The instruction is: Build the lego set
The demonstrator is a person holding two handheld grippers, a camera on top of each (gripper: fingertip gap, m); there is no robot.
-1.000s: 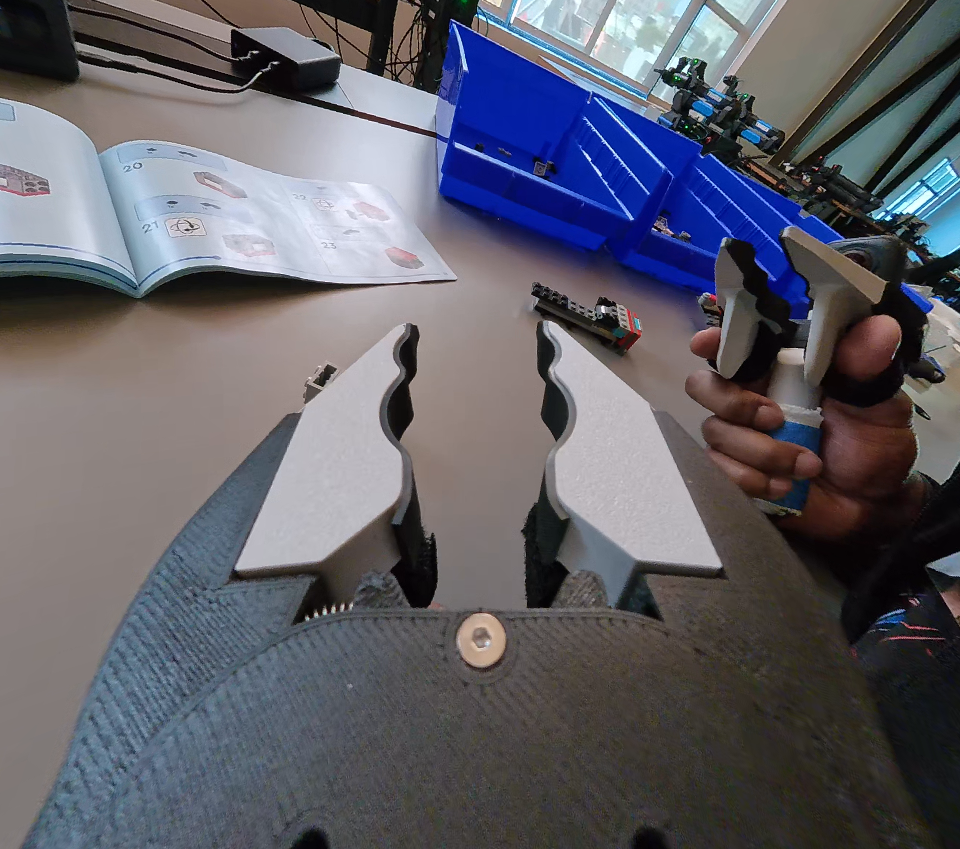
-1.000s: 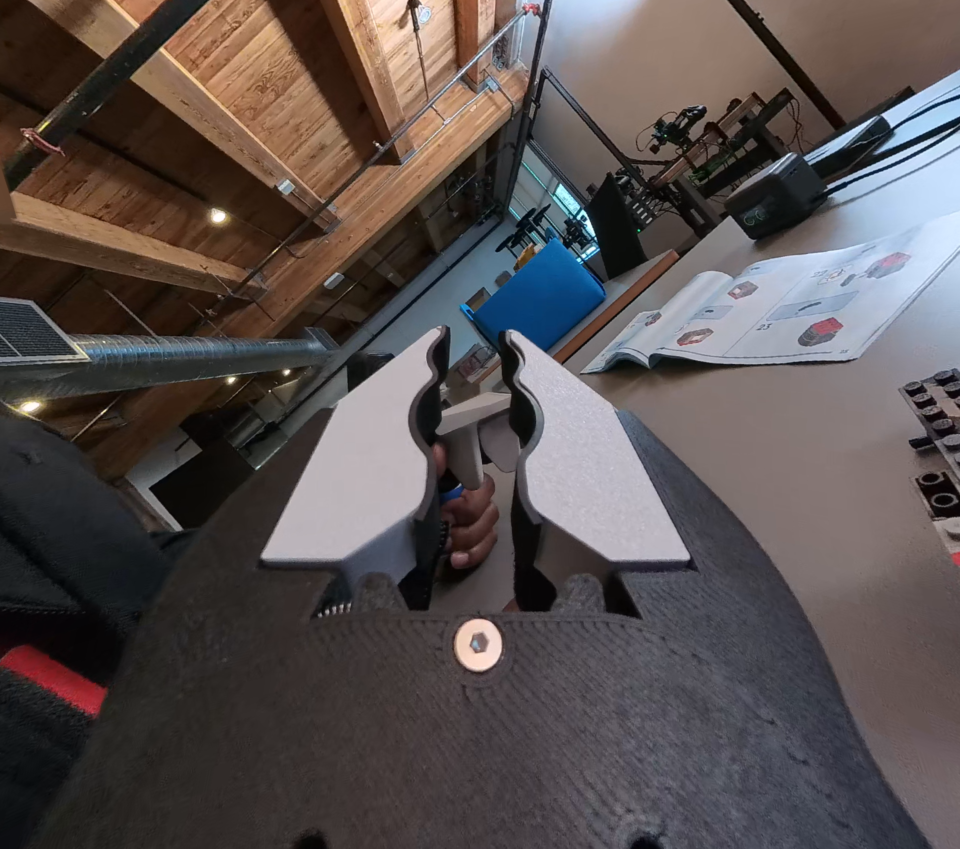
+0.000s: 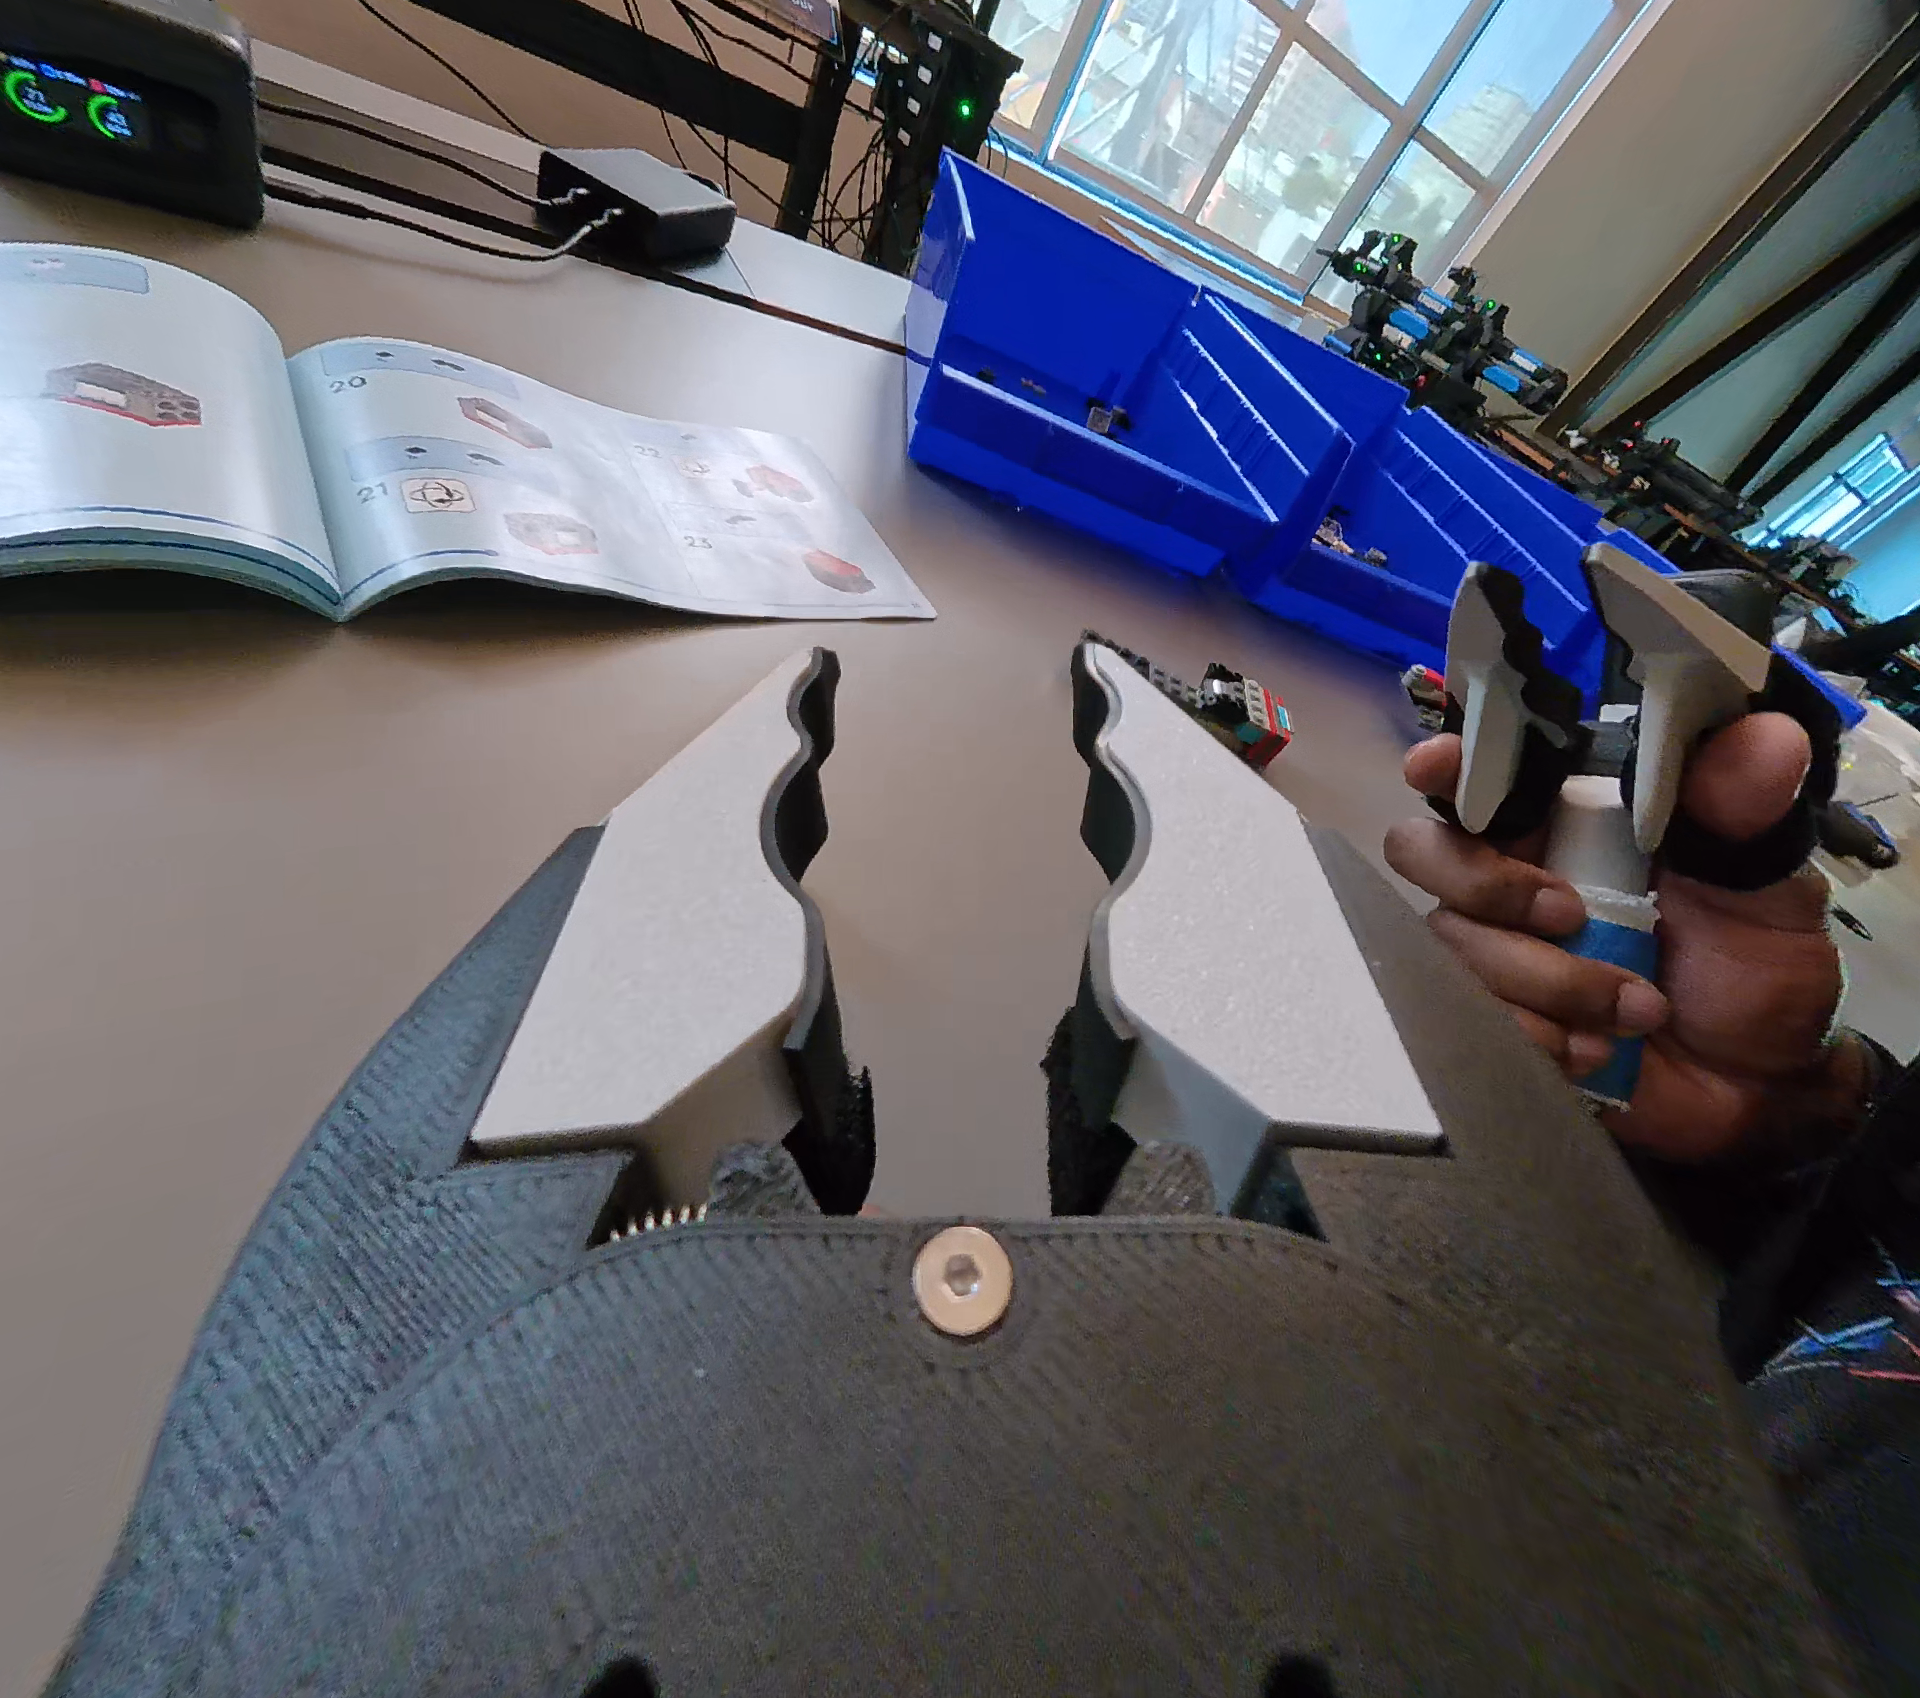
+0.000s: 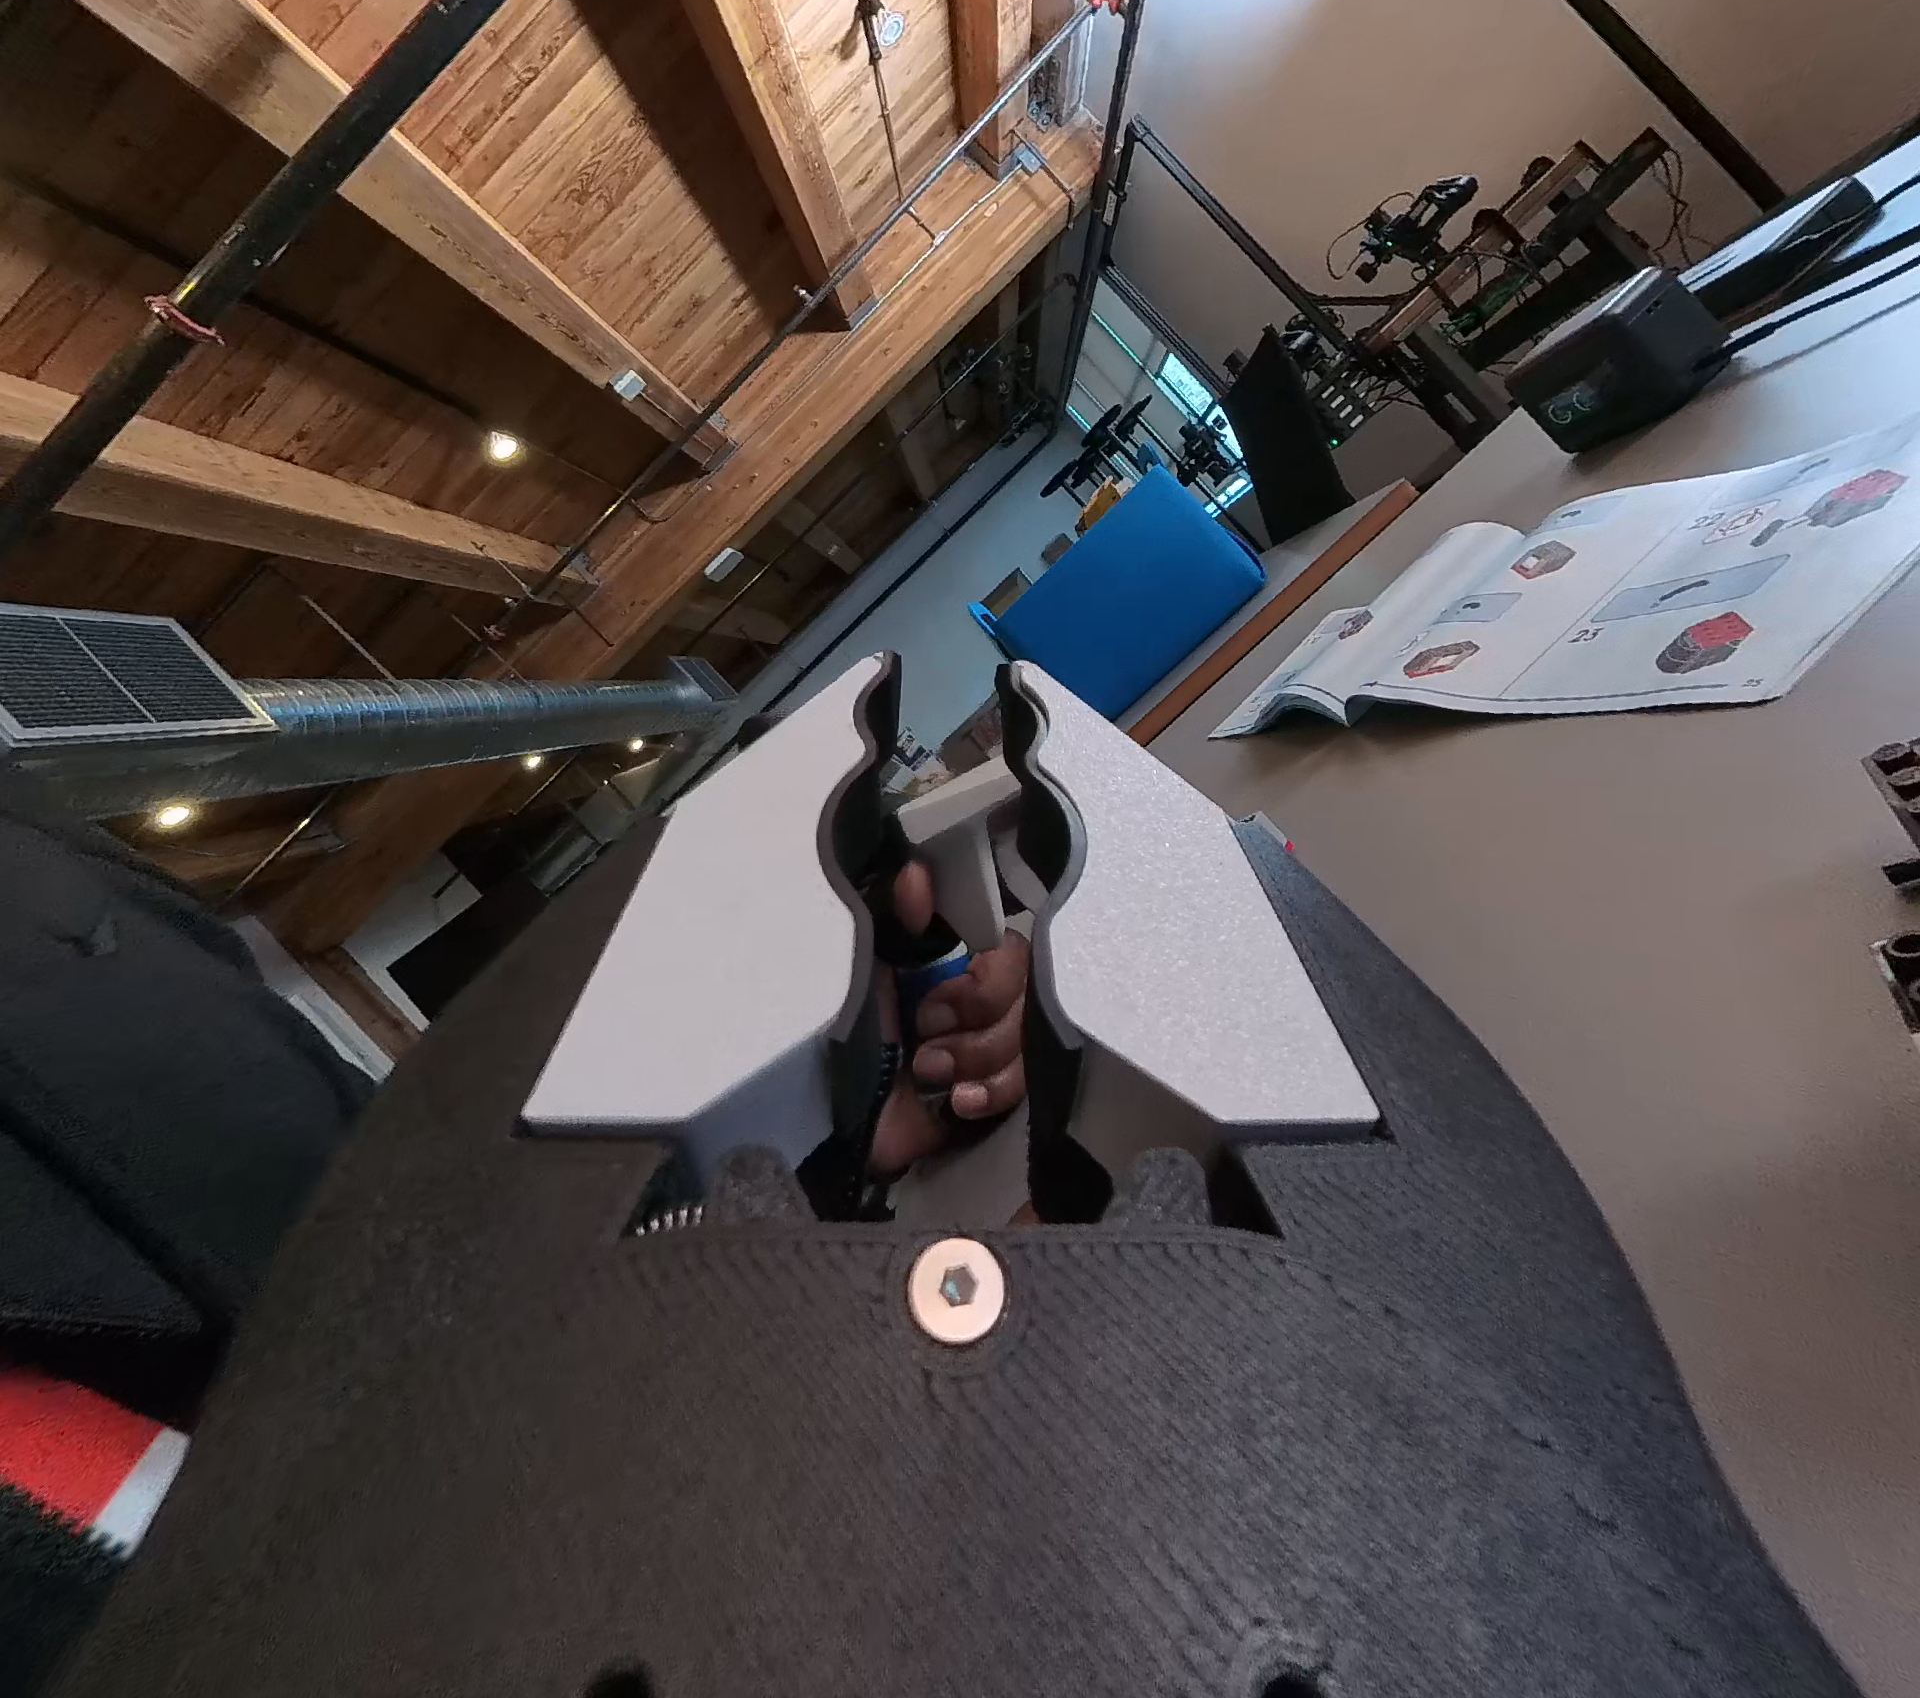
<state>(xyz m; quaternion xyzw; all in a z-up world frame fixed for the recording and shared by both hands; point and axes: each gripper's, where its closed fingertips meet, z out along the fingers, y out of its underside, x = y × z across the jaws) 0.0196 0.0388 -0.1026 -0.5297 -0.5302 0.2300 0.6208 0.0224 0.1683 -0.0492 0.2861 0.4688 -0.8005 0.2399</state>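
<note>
Wide grey-brown tabletop fills the left wrist view, tall windows at one o'clock. Blue plastic bins sit at one o'clock, the open paper instruction booklet at ten. The partly built dark lego assembly lies just past the left gripper, jaws spread, empty. Only the right wrist view shows timber ceiling beams; right gripper tilted up, narrowly parted, gripping nothing.

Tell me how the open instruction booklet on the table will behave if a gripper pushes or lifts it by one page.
The instruction booklet is thin paper, so it is probably light and floppy; lifted by one page, it would likely sag or turn pages. It lies open and flat on the smooth table, so a push would probably slide it or buckle the page edge.
</note>
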